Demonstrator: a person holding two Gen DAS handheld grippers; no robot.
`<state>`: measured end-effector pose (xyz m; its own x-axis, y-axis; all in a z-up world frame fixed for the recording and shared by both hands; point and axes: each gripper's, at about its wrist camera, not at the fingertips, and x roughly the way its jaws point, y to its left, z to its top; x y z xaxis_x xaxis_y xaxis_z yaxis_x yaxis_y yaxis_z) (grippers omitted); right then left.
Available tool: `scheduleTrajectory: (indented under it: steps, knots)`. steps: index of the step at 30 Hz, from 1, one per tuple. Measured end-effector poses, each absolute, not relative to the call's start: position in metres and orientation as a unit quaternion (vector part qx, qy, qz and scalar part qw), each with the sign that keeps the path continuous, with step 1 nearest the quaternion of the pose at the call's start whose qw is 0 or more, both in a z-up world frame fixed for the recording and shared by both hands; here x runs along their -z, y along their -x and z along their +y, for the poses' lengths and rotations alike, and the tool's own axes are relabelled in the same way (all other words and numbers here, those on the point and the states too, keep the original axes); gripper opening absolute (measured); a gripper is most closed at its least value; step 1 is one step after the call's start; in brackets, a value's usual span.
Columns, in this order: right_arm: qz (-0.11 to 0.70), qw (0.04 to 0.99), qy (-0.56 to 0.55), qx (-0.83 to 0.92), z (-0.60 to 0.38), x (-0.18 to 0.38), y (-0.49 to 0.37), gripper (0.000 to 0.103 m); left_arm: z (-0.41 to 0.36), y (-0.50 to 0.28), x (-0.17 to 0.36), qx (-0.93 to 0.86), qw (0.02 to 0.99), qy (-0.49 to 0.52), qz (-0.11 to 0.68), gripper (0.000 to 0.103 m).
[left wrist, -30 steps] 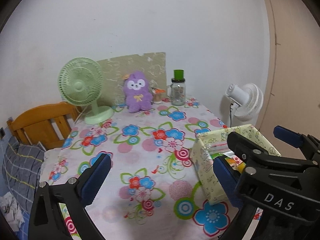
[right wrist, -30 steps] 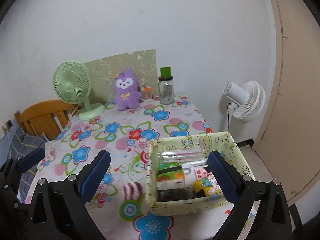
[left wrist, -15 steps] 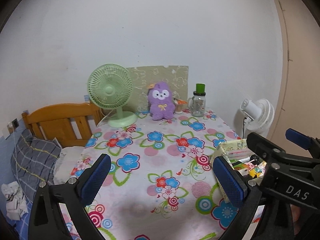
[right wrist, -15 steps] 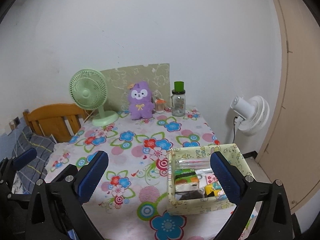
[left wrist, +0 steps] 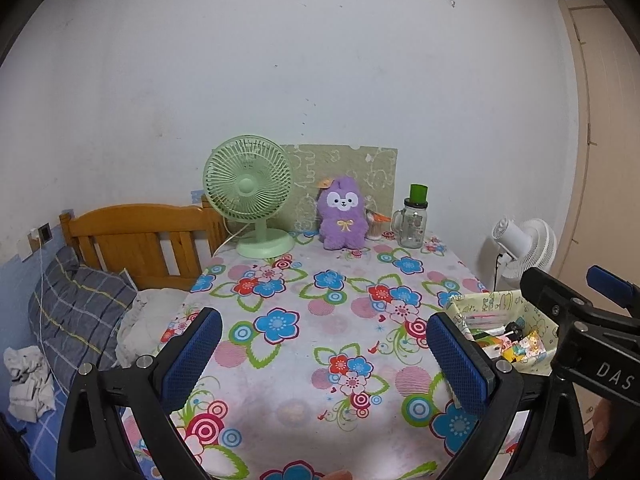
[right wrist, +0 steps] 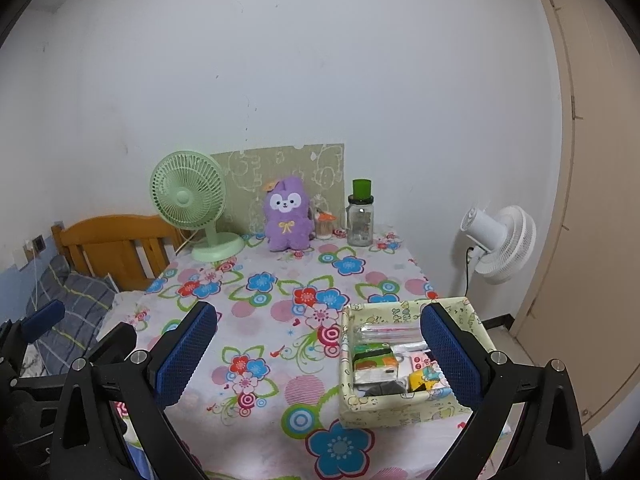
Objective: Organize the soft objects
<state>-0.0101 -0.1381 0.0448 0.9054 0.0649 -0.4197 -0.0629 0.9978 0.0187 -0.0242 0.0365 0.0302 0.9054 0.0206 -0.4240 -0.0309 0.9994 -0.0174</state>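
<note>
Both grippers have been drawn back from the table (right wrist: 280,432), so more of it is seen. Left gripper (left wrist: 326,354) and right gripper (right wrist: 318,350) are held spread wide, nothing grasped. A purple plush (right wrist: 287,214) is seated at the far edge, between 2 things: a green fan (right wrist: 188,200) and a jar (right wrist: 360,220). A filled box (right wrist: 400,412) is placed at the near right corner.

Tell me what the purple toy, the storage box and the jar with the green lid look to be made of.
Purple plush toy: fuzzy pile fabric, matte, with a soft rounded outline.
Storage box: seemingly printed fabric or coated cloth; its walls bow a little.
Jar: clear and glossy, probably glass, though clear plastic is possible; its green lid looks like plastic.
</note>
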Motion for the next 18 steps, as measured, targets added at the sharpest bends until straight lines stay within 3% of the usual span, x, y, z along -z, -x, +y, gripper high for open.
scheduleTrajectory:
  steps: [18]
  knots:
    - [0.217, 0.976, -0.001, -0.026, -0.1448, -0.0423, 0.0139, 0.103, 0.0388, 0.0281, -0.0352, -0.021, 0.977, 0.018, 0.21, 0.103]
